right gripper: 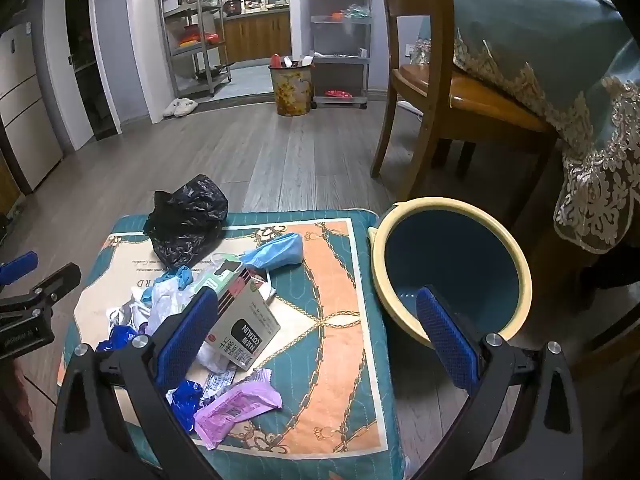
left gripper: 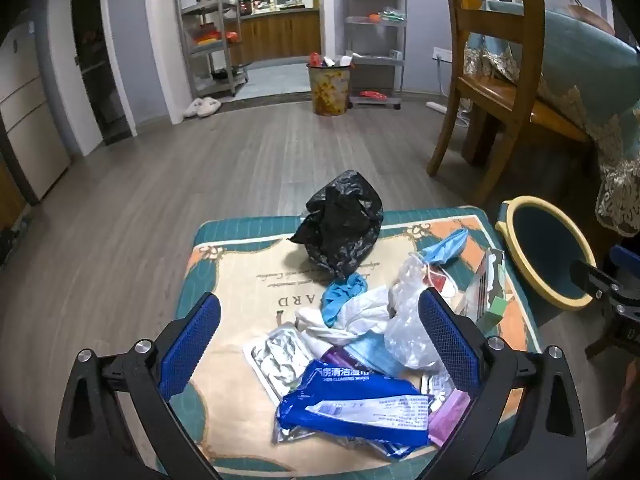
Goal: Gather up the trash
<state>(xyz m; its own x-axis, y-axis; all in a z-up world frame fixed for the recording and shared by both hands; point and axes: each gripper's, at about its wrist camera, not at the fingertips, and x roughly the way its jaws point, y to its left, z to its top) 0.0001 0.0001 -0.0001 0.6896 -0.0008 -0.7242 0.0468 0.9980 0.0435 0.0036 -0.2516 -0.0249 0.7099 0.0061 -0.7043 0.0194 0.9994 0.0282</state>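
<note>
Trash lies heaped on a patterned cushion (left gripper: 240,280) (right gripper: 336,280): a crumpled black bag (left gripper: 340,224) (right gripper: 188,220), a blue face mask (left gripper: 446,246) (right gripper: 276,254), a blue wipes packet (left gripper: 352,404), a clear plastic bag (left gripper: 408,320), a grey carton (right gripper: 244,320) and a purple wrapper (right gripper: 236,404). A blue bin with a yellow rim (left gripper: 544,252) (right gripper: 452,264) stands to the cushion's right. My left gripper (left gripper: 320,316) hovers open over the heap, holding nothing. My right gripper (right gripper: 316,312) is open above the cushion's right side, its right finger over the bin.
A wooden chair (left gripper: 492,80) (right gripper: 432,92) and a table with a teal lace-edged cloth (right gripper: 560,60) stand at the right. A full patterned waste bin (left gripper: 329,86) (right gripper: 291,88), metal shelves (left gripper: 208,28) and slippers (left gripper: 202,107) are across the wood floor.
</note>
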